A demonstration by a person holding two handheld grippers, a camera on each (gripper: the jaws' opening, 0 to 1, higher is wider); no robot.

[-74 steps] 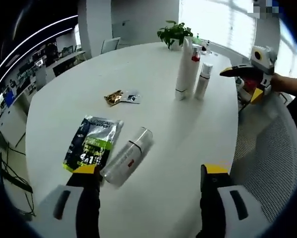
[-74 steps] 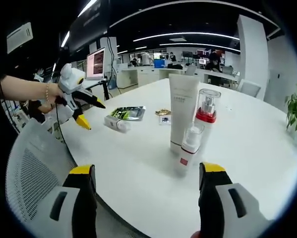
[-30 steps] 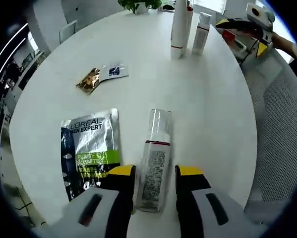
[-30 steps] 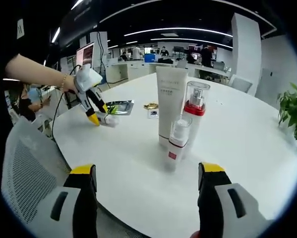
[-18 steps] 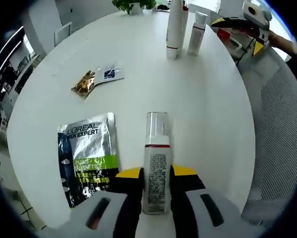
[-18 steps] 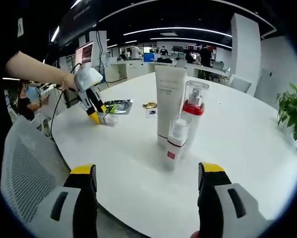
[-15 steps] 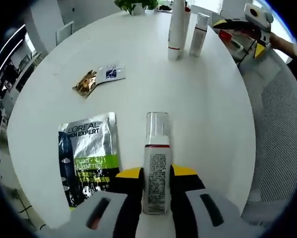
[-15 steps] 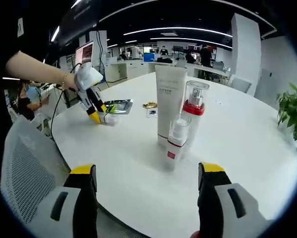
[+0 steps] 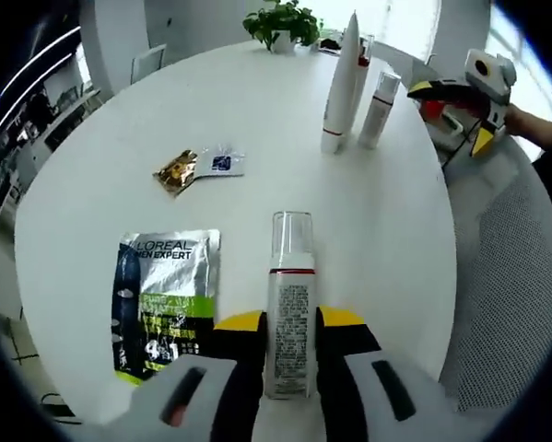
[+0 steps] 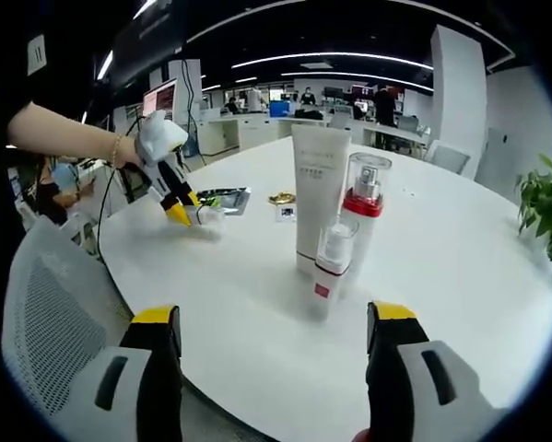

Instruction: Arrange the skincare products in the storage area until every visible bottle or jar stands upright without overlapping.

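Clamped between the closed jaws of the left gripper [image 9: 289, 324]: a white pump bottle [image 9: 291, 308] with a clear cap and a red band below it, small print on its back too fine to read. Seen from the right gripper view, held at the near-left edge of the round white table [image 10: 460, 267], seemingly just off the surface, though contact hard to judge at that size. Just left of it in the left gripper view, lying flat: a foil sachet [image 9: 165, 299] marked "L'OREAL MEN EXPERT", with a green panel lower down. Farther along the table, a small gold packet [image 9: 178, 170] touching a small silver packet [image 9: 221, 164]. Well beyond, standing upright and close together: a tall white tube [image 10: 319, 195] with faint lettering, not legible, a clear-capped pump bottle [image 10: 363, 219] with a red collar, and a shorter white bottle [image 10: 330, 265] with a red band and red label. Potted plant [image 9: 283, 23] at the far rim. Right gripper [image 10: 272, 320] held wide open above the near table edge, gripping nothing.
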